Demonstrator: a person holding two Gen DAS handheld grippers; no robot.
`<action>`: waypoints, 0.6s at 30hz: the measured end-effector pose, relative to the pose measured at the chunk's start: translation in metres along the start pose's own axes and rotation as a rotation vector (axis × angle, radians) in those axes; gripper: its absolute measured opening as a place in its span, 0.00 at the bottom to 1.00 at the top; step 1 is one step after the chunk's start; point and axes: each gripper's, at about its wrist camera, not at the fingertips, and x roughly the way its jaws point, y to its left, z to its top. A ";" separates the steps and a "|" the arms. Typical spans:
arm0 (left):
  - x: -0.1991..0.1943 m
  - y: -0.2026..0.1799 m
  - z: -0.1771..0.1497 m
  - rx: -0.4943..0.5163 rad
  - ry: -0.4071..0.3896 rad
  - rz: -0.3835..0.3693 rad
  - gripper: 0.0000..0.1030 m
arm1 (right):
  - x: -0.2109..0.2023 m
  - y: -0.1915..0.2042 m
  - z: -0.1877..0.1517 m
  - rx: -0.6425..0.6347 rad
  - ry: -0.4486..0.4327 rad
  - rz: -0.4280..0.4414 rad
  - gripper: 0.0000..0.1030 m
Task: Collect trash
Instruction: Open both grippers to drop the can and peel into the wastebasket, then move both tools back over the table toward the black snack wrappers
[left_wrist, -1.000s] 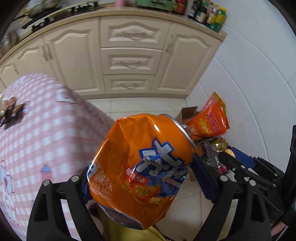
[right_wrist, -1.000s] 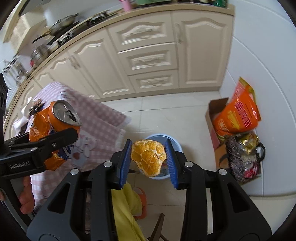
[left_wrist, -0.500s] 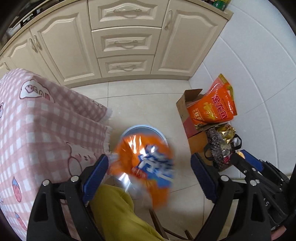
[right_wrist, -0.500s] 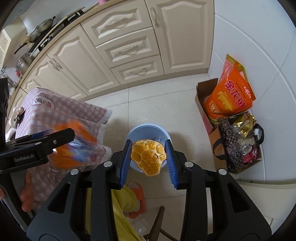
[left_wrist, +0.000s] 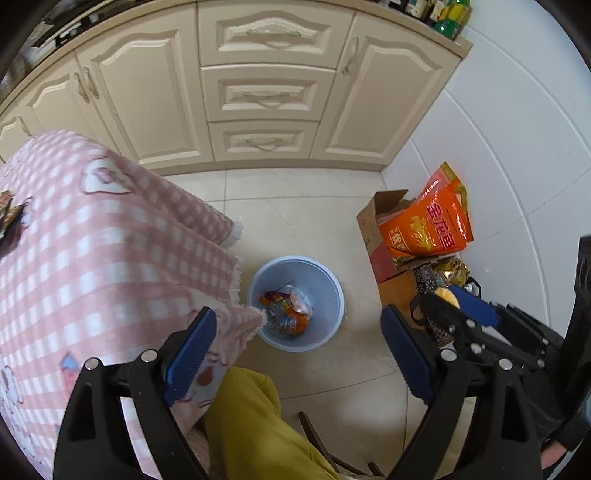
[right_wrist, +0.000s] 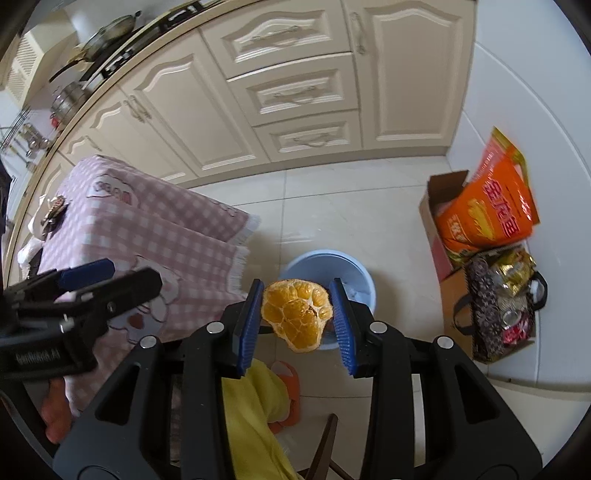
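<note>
A light blue trash bin (left_wrist: 325, 269) stands on the floor beside the table's corner. The crushed orange can (left_wrist: 295, 317) lies inside it among other scraps. My left gripper (left_wrist: 295, 347) is open and empty above the bin. My right gripper (right_wrist: 297, 321) is shut on a peeled orange piece (right_wrist: 295, 314) and holds it above the bin (right_wrist: 354, 266). The right gripper also shows at the right of the left wrist view (left_wrist: 458, 306), and the left gripper at the left of the right wrist view (right_wrist: 99, 284).
A table with a pink checked cloth (left_wrist: 92, 251) is at the left. A cardboard box (left_wrist: 384, 236) with an orange bag (left_wrist: 432, 218) and a dark bag of wrappers (right_wrist: 495, 306) stand by the white wall. Cream cabinets (left_wrist: 258, 92) are behind. My yellow-trousered leg (left_wrist: 258, 424) is below.
The left gripper opened and the orange can dropped into the blue bin. The right gripper kept hold of the orange piece and shifted over the bin.
</note>
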 end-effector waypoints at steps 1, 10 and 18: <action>-0.006 0.005 -0.001 -0.005 -0.008 0.003 0.86 | -0.004 0.005 0.003 -0.003 -0.018 0.011 0.46; -0.043 0.027 -0.009 -0.039 -0.085 0.026 0.86 | -0.018 0.027 0.010 -0.027 -0.049 0.005 0.75; -0.052 0.039 -0.021 -0.038 -0.104 0.077 0.86 | -0.021 0.044 -0.001 -0.058 -0.035 -0.022 0.75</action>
